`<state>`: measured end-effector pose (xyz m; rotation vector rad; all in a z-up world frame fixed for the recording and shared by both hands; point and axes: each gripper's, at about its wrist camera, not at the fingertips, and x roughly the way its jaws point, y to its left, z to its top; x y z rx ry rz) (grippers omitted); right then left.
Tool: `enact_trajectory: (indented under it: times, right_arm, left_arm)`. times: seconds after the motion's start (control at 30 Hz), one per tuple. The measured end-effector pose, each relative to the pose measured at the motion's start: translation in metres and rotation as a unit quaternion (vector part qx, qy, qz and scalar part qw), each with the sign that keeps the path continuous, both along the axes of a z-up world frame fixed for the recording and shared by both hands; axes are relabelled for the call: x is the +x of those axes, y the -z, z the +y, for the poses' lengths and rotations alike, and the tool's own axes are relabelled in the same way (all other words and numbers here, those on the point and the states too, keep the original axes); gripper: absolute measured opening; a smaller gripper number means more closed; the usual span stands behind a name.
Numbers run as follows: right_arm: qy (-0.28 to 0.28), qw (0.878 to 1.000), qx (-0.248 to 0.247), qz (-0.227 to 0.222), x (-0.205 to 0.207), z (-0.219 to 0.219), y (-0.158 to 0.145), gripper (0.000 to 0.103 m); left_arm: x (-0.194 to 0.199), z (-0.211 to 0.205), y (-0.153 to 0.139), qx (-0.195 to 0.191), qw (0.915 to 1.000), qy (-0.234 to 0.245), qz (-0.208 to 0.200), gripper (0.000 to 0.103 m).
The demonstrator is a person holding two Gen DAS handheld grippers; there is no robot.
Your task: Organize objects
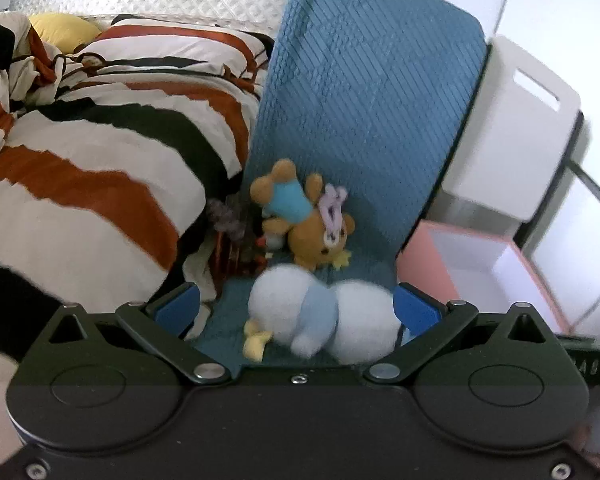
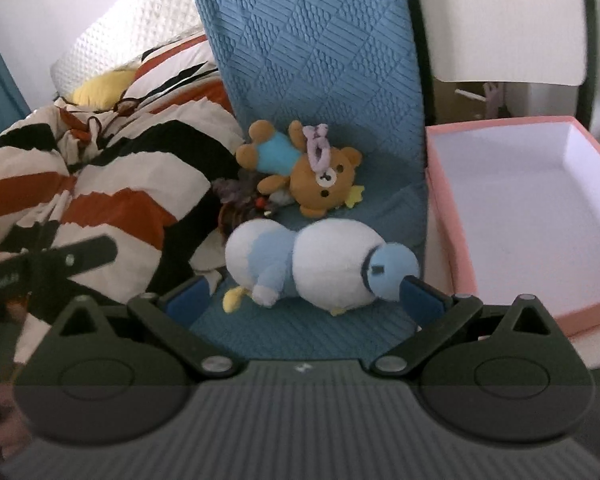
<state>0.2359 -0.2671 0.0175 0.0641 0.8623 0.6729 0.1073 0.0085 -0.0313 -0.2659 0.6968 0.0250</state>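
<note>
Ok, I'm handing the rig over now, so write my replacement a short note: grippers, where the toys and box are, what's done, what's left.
Left gripper: open, empty, the white-and-blue plush lying between its fingers, not pinched.
Right gripper: open, empty, aimed at the same plush.
Brown bear lies behind it on the blue mat, beside a small dark tangle of bits.
Pink box sits to the right, empty.
Done: nothing boxed.
Left: probably move the toys into the box.

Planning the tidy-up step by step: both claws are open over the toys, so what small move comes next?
Probably ease the right claw forward around the white-and-blue plush: it lies nearest between the open fingers, and the empty pink box sits just beside it.
</note>
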Motion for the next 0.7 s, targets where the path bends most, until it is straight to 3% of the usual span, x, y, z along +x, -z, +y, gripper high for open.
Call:
enact_trajectory:
  times: [0.17,0.4,0.47,0.57,0.7]
  right_arm:
    - [0.012,1.0,-0.012,-0.006,0.017,0.006,-0.018,0.103]
    - [-0.006,0.999,0.031,-0.041,0.008,-0.006,-0.019,0.103]
    - [0.001,0.999,0.018,-0.045,0.003,-0.009,-0.022,0.103]
    - [-0.005,0.999,0.026,-0.03,-0.006,-0.018,-0.031,0.103]
    - [-0.003,0.999,0.01,-0.051,-0.018,-0.022,-0.042,0.103]
  left_arm:
    - [0.016,0.001,-0.021,0.0,0.9996,-0.021,-0.017,0.103]
    - [-0.014,0.001,-0.013,0.009,0.9979,-0.024,-0.06,0.103]
    - [-0.026,-0.005,-0.015,0.027,0.9983,-0.028,-0.043,0.103]
    - [-0.041,-0.012,-0.022,0.032,0.9987,0.003,-0.041,0.103]
    - [-0.053,-0.014,-0.026,0.032,0.9985,-0.012,-0.043,0.103]
